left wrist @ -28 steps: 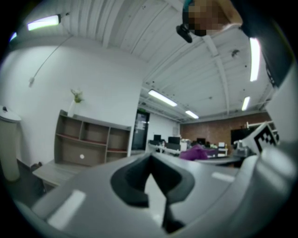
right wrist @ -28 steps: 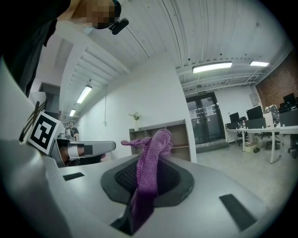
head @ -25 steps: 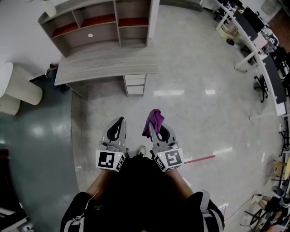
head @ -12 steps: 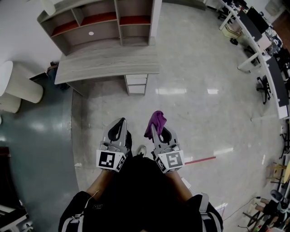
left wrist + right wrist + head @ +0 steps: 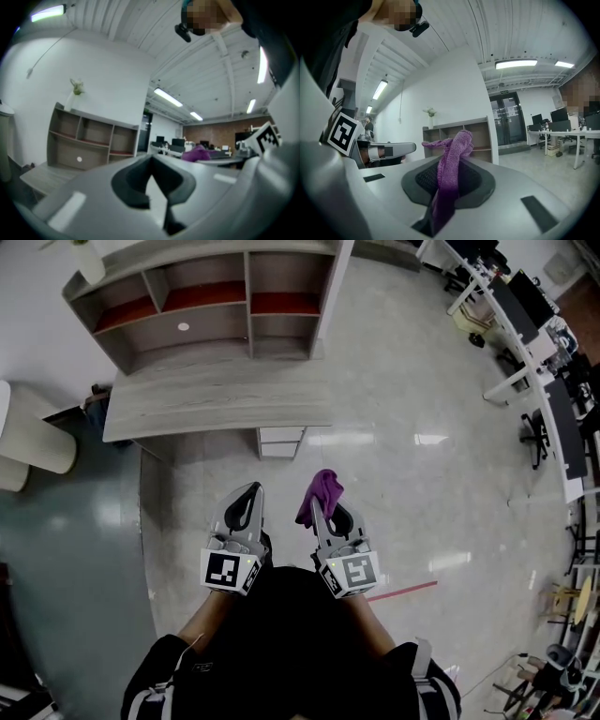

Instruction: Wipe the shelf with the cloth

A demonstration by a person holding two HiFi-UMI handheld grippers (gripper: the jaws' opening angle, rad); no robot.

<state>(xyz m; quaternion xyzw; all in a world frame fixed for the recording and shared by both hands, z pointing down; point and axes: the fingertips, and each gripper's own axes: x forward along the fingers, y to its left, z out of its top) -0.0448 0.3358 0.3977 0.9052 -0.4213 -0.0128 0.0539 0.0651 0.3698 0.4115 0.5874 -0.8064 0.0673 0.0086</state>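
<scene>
Right gripper (image 5: 327, 514): jaws clamped on purple cloth (image 5: 322, 489), which bunches up above the tips. Left gripper (image 5: 244, 495): jaws together, nothing between. Both over the floor (image 5: 403, 484), well apart from the shelf unit (image 5: 211, 329) beyond the desk (image 5: 216, 397).

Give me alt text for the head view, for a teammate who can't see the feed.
The right gripper is shut on a purple cloth and the left gripper is shut and empty, both held out low in front of the person. Across the glossy floor ahead stands the wooden shelf with a desk top below it, not yet reached.
</scene>
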